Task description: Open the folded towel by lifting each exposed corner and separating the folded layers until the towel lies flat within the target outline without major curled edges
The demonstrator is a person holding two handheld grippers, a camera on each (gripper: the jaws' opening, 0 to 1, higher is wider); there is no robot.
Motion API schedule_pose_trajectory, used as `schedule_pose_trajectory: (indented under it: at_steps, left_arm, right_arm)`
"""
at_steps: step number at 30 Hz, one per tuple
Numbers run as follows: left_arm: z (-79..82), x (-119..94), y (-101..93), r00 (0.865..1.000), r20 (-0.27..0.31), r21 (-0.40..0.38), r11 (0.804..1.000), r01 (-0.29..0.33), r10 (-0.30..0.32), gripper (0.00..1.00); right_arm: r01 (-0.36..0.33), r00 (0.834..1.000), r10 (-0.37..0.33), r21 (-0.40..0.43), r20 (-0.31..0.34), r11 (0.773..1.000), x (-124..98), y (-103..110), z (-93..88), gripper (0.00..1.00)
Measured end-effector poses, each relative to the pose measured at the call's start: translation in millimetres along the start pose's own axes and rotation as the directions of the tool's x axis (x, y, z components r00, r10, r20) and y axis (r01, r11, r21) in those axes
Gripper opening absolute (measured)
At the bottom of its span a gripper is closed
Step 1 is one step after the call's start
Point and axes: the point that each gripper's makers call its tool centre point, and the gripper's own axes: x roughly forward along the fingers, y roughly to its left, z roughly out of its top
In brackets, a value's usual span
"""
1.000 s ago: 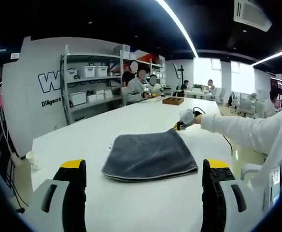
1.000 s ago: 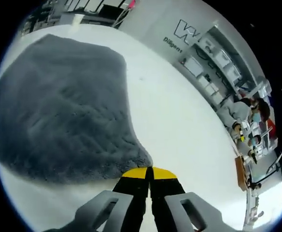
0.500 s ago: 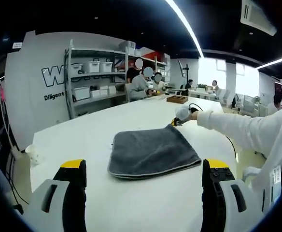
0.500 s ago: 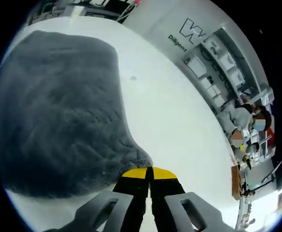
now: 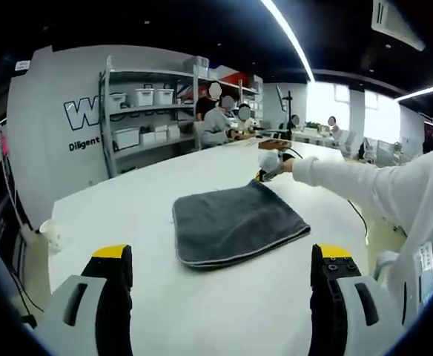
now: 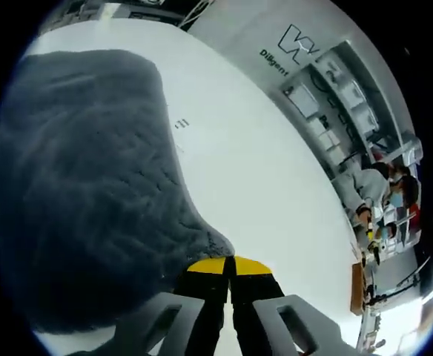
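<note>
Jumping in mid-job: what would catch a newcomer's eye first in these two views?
The folded grey towel in the middle of the white table, with the right gripper shut on its far corner. In the left gripper view, the left gripper hangs open short of the towel's near edge. Behind the table stand shelves of bins and seated people.

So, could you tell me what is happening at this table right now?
A person is unfolding a grey folded towel on a white table with two handheld grippers. The right gripper is shut on the towel's far corner, at the end of an outstretched white sleeve. The left gripper is open, held back from the near edge and touching nothing. The towel lies folded, its layers not yet separated.
</note>
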Motion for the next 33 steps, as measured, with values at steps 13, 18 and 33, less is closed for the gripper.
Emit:
schedule_pose_trajectory:
  at_steps: [13, 18, 33]
  left_arm:
    - [-11.2, 13, -13.3, 1.0, -0.023, 0.002, 1.0, -0.011, 0.011, 0.99]
    - [-17.3, 17, -10.1, 0.999, -0.038, -0.014, 1.0, -0.028, 0.027, 0.99]
    - [-26.3, 23, -5.4, 0.996, -0.077, -0.009, 0.999, -0.053, 0.052, 0.99]
  right_arm:
    - [0.004, 1.0, -0.004, 0.001, -0.012, 1.0, 34, -25, 14.9, 0.0]
    - [0.01, 1.0, -0.01, -0.009, -0.014, 1.0, 45, -30, 22.7, 0.0]
    - [0.021, 1.0, -0.021, -0.086, -0.002, 0.996, 82, -43, 57.0, 0.0]
